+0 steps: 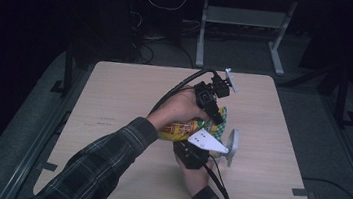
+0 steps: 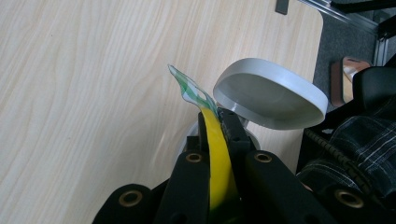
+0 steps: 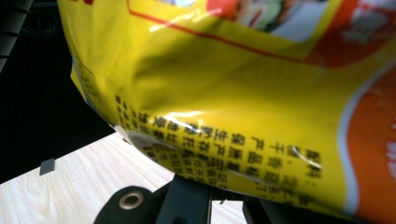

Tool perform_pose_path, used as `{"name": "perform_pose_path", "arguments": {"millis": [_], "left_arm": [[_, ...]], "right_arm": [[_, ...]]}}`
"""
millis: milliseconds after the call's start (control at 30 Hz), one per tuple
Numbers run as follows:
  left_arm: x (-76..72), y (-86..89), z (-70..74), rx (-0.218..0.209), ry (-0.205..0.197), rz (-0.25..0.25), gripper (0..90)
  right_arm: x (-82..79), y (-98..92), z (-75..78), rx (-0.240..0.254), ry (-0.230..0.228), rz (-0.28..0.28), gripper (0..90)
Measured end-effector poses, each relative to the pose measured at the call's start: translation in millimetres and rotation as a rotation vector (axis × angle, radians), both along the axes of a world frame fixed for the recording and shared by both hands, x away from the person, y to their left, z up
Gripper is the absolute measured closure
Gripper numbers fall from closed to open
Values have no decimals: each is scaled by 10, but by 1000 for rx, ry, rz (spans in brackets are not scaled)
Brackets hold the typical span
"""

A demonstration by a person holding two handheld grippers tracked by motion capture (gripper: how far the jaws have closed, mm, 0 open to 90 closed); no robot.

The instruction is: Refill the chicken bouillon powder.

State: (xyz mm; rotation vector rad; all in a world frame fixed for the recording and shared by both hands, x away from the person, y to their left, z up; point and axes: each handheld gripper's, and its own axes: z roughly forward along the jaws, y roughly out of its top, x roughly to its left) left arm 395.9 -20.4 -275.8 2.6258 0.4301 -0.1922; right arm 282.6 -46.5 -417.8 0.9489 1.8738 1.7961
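Left gripper view: my left gripper [image 2: 219, 122] clamps yellow bag [image 2: 218, 163] top edge above grey bowl [image 2: 271, 95]; right gripper [image 3: 224, 189] pinches bag's lower edge, 2 grips keeping it taut, probably for tearing or pouring.

We see a yellow snack packet [image 3: 224, 93] with orange and red panels, black print and a green-and-white patterned edge. The bowl [image 2: 271, 93] is pale grey, the table [image 1: 129, 99] light wood-grained, the sleeve [image 1: 102, 161] dark plaid.
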Motion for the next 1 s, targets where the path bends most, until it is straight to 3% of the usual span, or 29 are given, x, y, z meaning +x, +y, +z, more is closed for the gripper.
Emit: {"name": "perform_pose_path", "arguments": {"millis": [1000], "left_arm": [[-33, 76, 45, -20, -20, 6, 900]], "right_arm": [[-15, 31, 23, -9, -13, 9, 900]]}}
